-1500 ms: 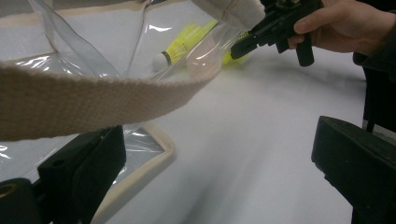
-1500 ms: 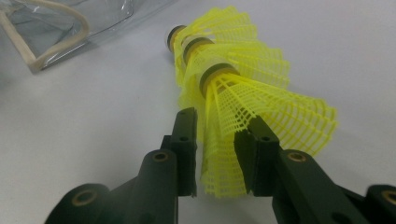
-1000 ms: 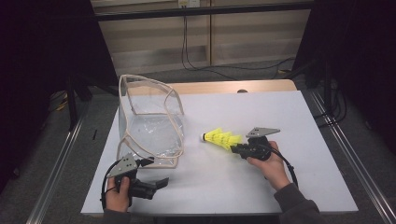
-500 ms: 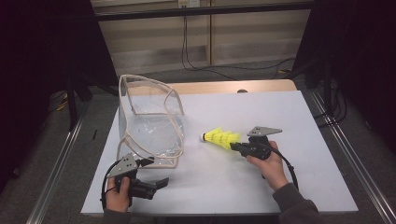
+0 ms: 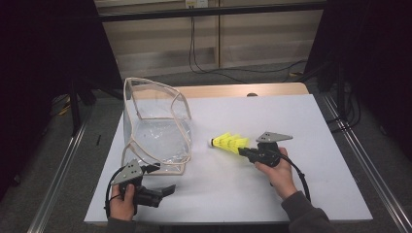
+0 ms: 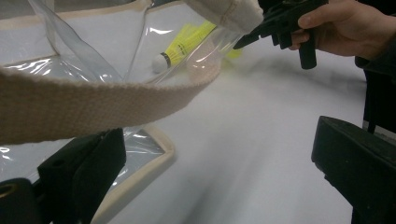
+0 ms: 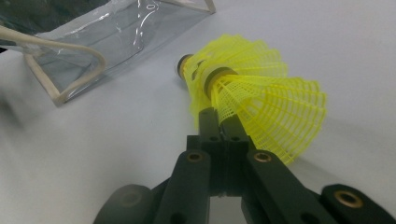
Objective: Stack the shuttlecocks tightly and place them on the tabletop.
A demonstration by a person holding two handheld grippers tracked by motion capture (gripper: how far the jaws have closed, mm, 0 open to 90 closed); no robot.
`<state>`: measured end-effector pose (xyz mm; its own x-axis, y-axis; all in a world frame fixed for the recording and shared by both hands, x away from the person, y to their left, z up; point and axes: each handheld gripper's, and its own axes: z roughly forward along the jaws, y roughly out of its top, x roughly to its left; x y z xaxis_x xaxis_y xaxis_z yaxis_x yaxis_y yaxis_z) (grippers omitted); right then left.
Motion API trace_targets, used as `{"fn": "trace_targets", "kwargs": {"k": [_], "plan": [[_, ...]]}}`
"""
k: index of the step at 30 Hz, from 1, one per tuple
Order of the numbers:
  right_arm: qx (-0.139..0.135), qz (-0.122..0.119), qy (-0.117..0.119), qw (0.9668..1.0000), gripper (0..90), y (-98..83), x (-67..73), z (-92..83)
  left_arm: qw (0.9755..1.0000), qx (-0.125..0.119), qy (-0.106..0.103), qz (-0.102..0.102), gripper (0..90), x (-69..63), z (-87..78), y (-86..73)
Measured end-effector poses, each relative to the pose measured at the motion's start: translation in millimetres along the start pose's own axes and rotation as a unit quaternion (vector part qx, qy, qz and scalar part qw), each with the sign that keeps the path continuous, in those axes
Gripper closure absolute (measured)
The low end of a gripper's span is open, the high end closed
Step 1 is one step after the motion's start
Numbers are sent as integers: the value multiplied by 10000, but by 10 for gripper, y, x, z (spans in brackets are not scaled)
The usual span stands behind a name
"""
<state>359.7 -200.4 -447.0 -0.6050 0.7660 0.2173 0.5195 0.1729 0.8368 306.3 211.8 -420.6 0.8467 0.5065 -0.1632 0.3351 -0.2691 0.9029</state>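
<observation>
yellow shuttlecock (image 7: 243, 98) pinched by its mesh skirt in right claw (image 7: 218, 122), clear bag (image 5: 156, 127) at left, left claw (image 6: 219, 172) wide, holding nothing, near desk (image 5: 291, 111) edge

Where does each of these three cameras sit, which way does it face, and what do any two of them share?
High view: above the near edge of the table, facing forward and down; both hands and forearms show.
Left gripper view: rides the left gripper, looking past the clear bag; its black jaws stand apart.
Right gripper view: rides the right gripper, jaws pinching the yellow shuttlecocks.
Shared: shuttlecocks and bag appear in all three.
</observation>
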Motion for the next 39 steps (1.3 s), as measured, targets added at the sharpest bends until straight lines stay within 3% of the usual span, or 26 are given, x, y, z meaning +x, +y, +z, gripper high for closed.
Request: {"fn": "trace_targets", "kwargs": {"k": [11, 15, 18, 27, 39], "plan": [[175, -126, 43, 9998, 868, -28, 48, 46, 10000, -5, -9, -4, 31, 1, 1, 0], [218, -163, 17, 9996, 819, -32, 63, 46, 10000, -13, -5, -6, 31, 0, 1, 1], [237, -179, 34, 9996, 713, -32, 69, 38, 10000, -7, 14, -7, 31, 2, 2, 0], [217, -106, 3, 9997, 523, -18, 99, 64, 10000, -15, -8, -7, 31, 2, 7, 2], [259, -140, -132, 9995, 437, 31, 150, 200, 10000, -2, 28, -9, 31, 8, -6, -2]]}}
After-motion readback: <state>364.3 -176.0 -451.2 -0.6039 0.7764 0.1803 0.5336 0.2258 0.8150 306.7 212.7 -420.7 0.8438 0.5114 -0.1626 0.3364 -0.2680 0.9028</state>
